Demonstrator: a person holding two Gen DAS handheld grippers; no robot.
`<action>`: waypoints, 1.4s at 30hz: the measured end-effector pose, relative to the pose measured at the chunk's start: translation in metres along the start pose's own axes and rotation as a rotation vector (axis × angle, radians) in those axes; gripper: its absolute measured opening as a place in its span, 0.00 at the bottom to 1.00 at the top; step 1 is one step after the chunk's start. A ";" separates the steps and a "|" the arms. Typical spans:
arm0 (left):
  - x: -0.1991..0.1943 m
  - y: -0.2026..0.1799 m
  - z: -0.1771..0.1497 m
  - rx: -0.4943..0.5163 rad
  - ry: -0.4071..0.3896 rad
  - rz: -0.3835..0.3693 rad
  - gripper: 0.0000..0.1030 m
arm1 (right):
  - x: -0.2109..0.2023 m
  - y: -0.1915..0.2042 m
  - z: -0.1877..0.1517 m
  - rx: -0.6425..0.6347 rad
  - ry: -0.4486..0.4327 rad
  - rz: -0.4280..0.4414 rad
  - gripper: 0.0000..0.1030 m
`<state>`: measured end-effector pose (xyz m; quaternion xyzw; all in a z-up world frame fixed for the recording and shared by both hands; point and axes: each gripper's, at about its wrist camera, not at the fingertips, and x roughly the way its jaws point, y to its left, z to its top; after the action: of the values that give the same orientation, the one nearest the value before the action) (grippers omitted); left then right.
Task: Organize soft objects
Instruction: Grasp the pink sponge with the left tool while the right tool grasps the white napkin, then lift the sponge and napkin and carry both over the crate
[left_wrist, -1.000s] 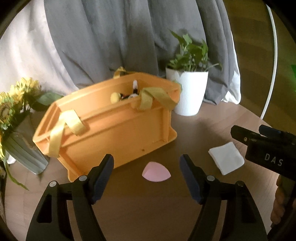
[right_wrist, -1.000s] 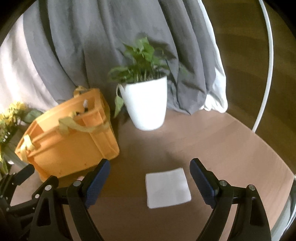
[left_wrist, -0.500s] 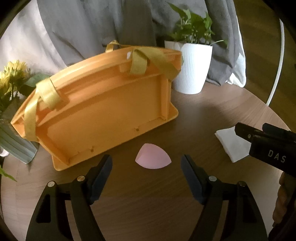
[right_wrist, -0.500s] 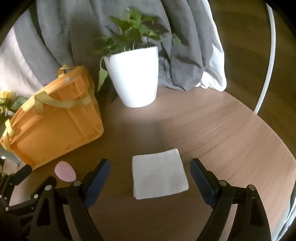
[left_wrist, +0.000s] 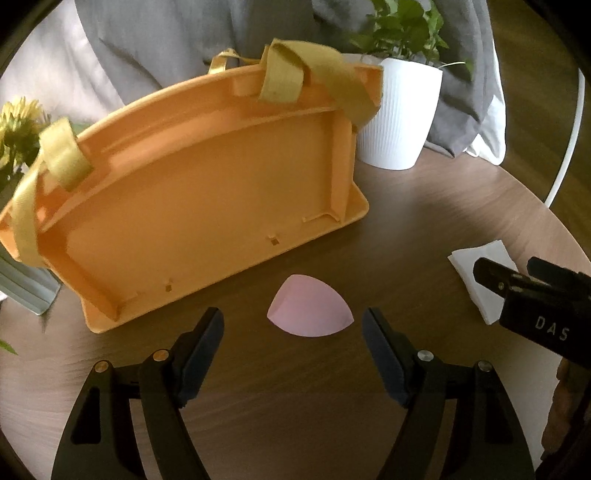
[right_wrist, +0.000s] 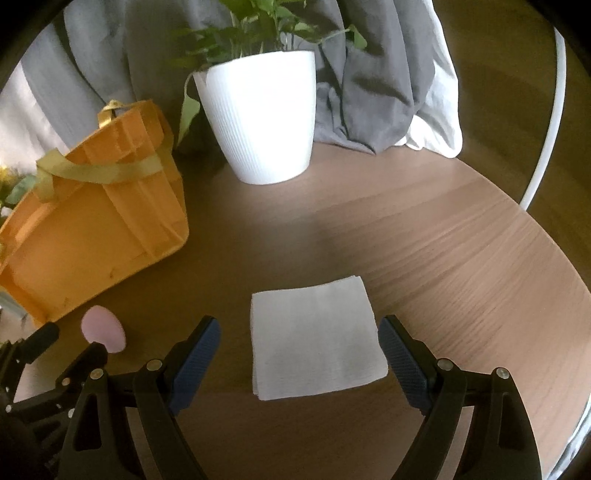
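Note:
A pink triangular sponge (left_wrist: 308, 312) lies on the wooden table just in front of the orange storage bag (left_wrist: 192, 192). My left gripper (left_wrist: 293, 326) is open, its fingers on either side of the sponge and a little short of it. A folded white cloth (right_wrist: 316, 334) lies flat on the table. My right gripper (right_wrist: 299, 341) is open with the cloth between its fingers. The sponge (right_wrist: 103, 328) and the bag (right_wrist: 92, 229) also show at the left of the right wrist view. The cloth (left_wrist: 484, 273) and right gripper show at the right of the left wrist view.
A white ribbed pot with a green plant (right_wrist: 262, 114) stands behind the cloth, right of the bag. Grey and white fabric (right_wrist: 384, 74) hangs at the back. Yellow flowers in a grey vase (left_wrist: 18, 122) stand at the far left. The round table's edge (right_wrist: 554, 236) curves at the right.
Both grippers have moved down and forward toward the table. The sponge and the cloth now lie between the open fingers, larger in view. The bag's inside is no longer visible.

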<state>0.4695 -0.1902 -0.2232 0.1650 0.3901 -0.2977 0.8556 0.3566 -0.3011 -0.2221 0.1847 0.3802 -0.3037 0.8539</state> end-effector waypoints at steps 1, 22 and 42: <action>0.001 0.000 0.000 -0.004 -0.001 -0.003 0.75 | 0.001 0.000 0.001 0.001 0.004 -0.005 0.86; 0.022 -0.001 0.003 -0.004 0.031 -0.038 0.62 | 0.013 0.002 0.001 -0.028 0.071 -0.055 0.50; 0.001 0.002 0.008 -0.038 -0.004 -0.077 0.48 | 0.003 0.010 0.001 -0.055 0.056 0.052 0.13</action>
<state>0.4757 -0.1934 -0.2188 0.1331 0.4000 -0.3232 0.8472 0.3656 -0.2954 -0.2226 0.1793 0.4073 -0.2654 0.8553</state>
